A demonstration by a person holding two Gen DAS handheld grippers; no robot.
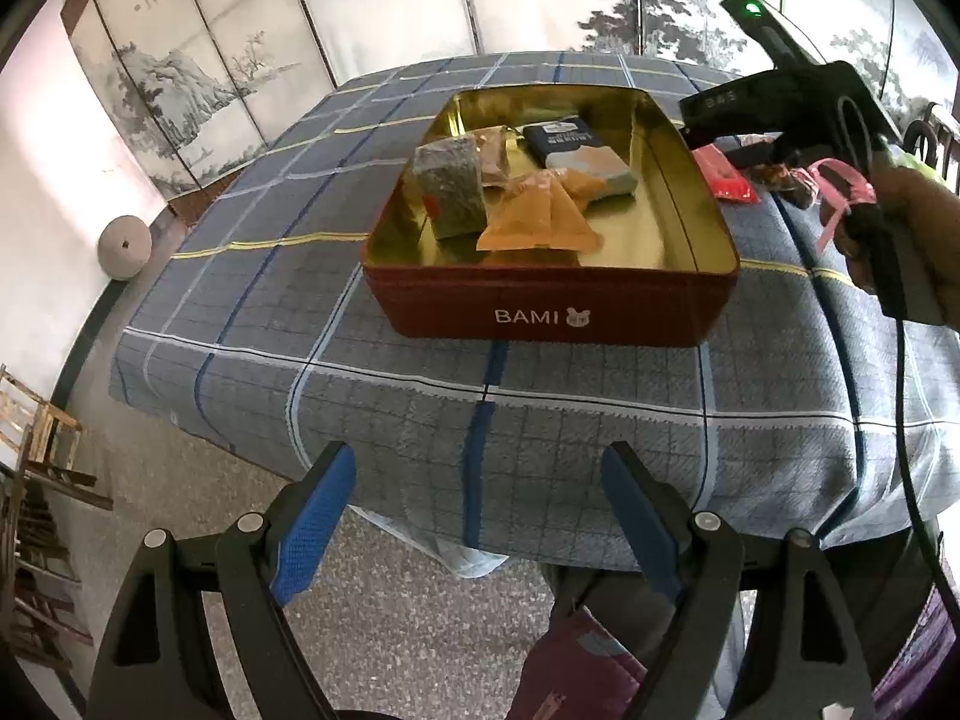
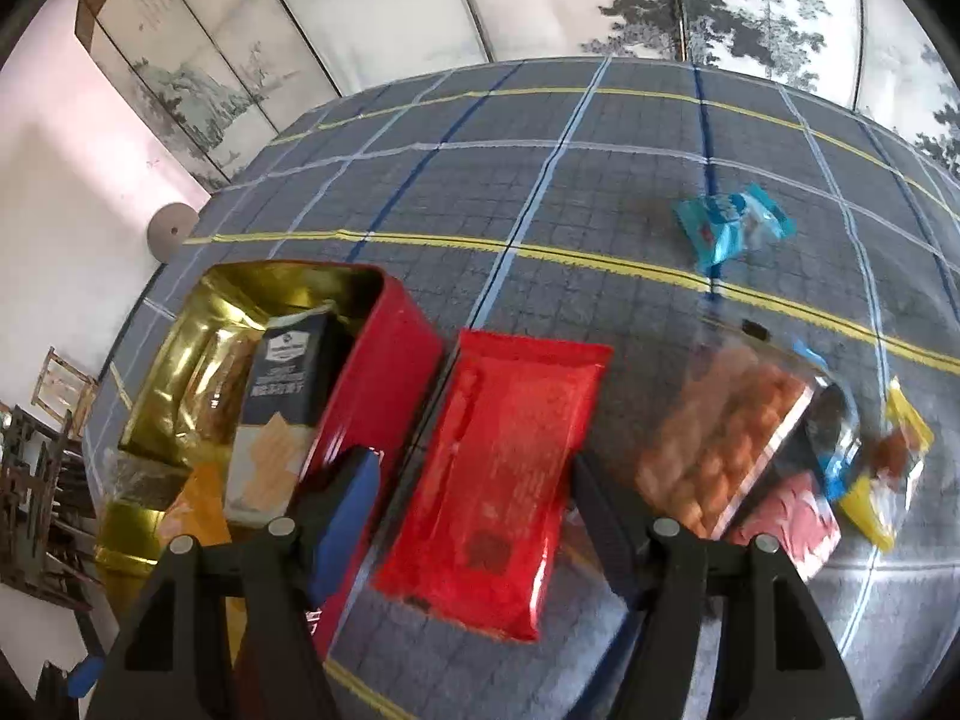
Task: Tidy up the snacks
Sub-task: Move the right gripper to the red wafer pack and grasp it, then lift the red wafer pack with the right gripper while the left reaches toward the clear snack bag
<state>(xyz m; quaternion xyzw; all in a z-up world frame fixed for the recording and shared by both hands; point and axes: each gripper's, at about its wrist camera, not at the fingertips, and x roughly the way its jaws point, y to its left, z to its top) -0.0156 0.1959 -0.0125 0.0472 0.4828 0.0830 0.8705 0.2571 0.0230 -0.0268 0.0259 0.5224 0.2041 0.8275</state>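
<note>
**Snack sort: partly done, red packet looks next**

Tin [image 1: 549, 306] sits mid-table on the checked cloth [image 1: 384, 414], lid off, gold inside. Already in it: a dark seaweed-like block [image 1: 450, 189], an orange pouch [image 1: 534, 219], a navy cracker box [image 1: 561, 141], a pale packet [image 1: 600, 171], and a brownish wrapper [image 1: 495, 159] behind the block. Roughly half the floor of the tin is bare, so there's room.

Left outside, on the cloth to the tin's right:
- red packet [image 2: 498, 480] — flat, just beside the tin wall
- clear tray of round tan snacks [image 2: 720, 450], motion-blurred
- pink packet [image 2: 792, 516] at the tray's near end
- yellow-edged wrapper [image 2: 894, 468] farther right
- blue wrapper [image 2: 732, 222], well apart, toward the far edge

So about five in, about five out — my read, since blur may be hiding a piece.

Right gripper [image 2: 474, 498]: jaws wide, empty, straddling the red packet from above. Can't tell if the pads touch it. Its left finger is close to the tin's rim, so a clip on closing is the risk I'd watch.

Left gripper [image 1: 474, 516]: jaws wide, empty, parked off the near table edge, well apart from everything.
</note>
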